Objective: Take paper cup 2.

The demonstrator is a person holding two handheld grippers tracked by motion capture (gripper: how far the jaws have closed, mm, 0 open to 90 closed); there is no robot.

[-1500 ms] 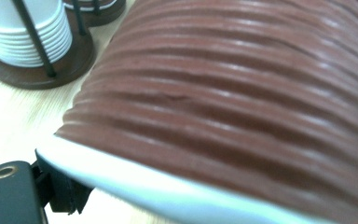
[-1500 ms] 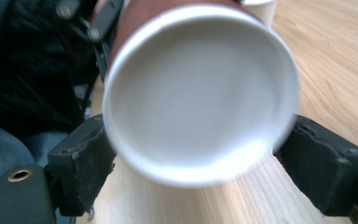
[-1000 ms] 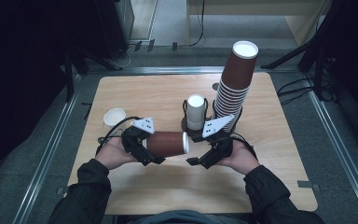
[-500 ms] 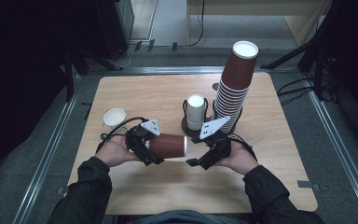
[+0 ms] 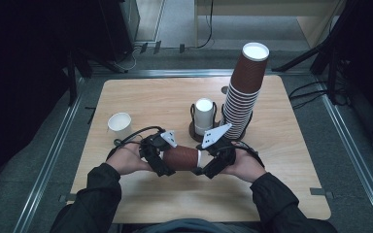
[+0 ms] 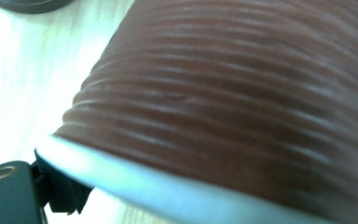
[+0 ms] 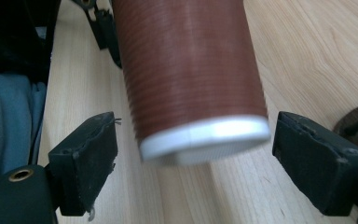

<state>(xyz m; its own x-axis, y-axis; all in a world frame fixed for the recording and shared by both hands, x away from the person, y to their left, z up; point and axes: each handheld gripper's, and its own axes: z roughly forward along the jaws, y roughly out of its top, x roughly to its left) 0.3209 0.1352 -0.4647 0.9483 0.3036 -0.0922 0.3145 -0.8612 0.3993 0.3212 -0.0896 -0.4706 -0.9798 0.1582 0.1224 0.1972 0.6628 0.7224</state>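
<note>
From the high view, a brown ribbed paper cup (image 5: pixel 180 158) lies on its side above the near middle of the wooden table (image 5: pixel 291 145), between the left gripper (image 5: pixel 158 156) and the right gripper (image 5: pixel 212 160), each held in a hand with a dark sleeve behind it. Farther back stand a tall leaning stack of brown cups (image 5: pixel 243 92), a white cup in a black holder (image 5: pixel 204 116) just beside it, and a lone white cup (image 5: pixel 120 125) off to the left; how either pair of jaws sits on the cup is too small to tell here. The left gripper view brings the cup's ribbed wall (image 6: pixel 242 102) and white rim (image 6: pixel 135 179) very close, blurred, with one black jaw tip touching the rim at the lower left; the other jaw is hidden, so I cannot tell whether this claw is clamped. The right gripper view gives what the others lack: both jaws stand apart, one on each side of the cup's white bottom end (image 7: pixel 205 140), with clear gaps and bare wood beneath.
</note>
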